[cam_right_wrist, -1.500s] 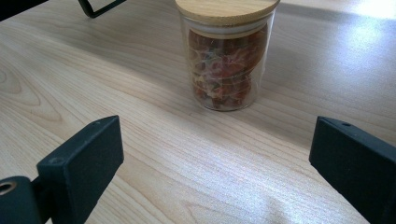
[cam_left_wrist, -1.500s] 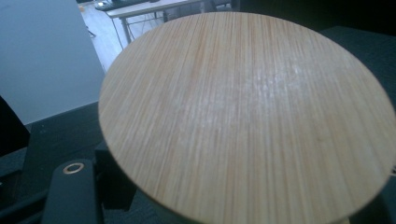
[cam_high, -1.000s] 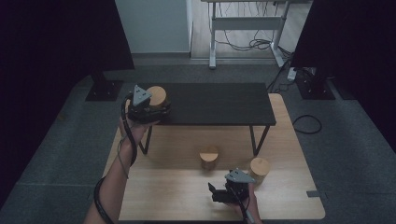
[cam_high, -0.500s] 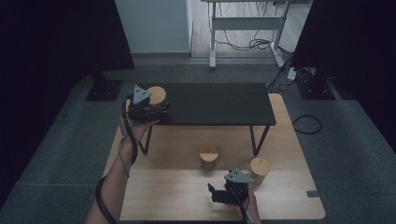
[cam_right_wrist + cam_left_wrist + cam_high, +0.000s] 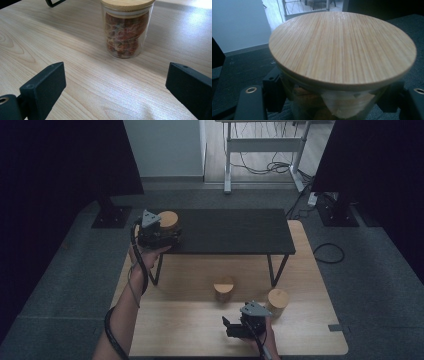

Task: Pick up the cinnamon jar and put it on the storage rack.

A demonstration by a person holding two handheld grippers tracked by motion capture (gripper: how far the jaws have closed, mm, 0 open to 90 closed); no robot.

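No brand, label or writing can be read on anything here. The left gripper (image 5: 159,234) sits at the left end of the black raised shelf (image 5: 235,227), and its fingers (image 5: 273,91) are clamped on the glass body of a jar with a bamboo lid (image 5: 342,47), one finger at each side just under the lid; in the high view that jar (image 5: 168,220) rests on the shelf's top at its left end. Pale, folded contents show through the glass below the lid, too close and dim to identify. The right gripper (image 5: 240,326) hangs low over the light wooden tabletop (image 5: 190,330) near its front edge, fingers (image 5: 45,86) spread wide apart with nothing between them. Ahead of it, well apart from either finger, stands a second jar (image 5: 127,27), upright, with a bamboo lid and reddish dried pieces inside. In the high view two such jars stand on the tabletop: one (image 5: 224,289) in front of the shelf near its right leg, another (image 5: 277,300) just beside the right gripper
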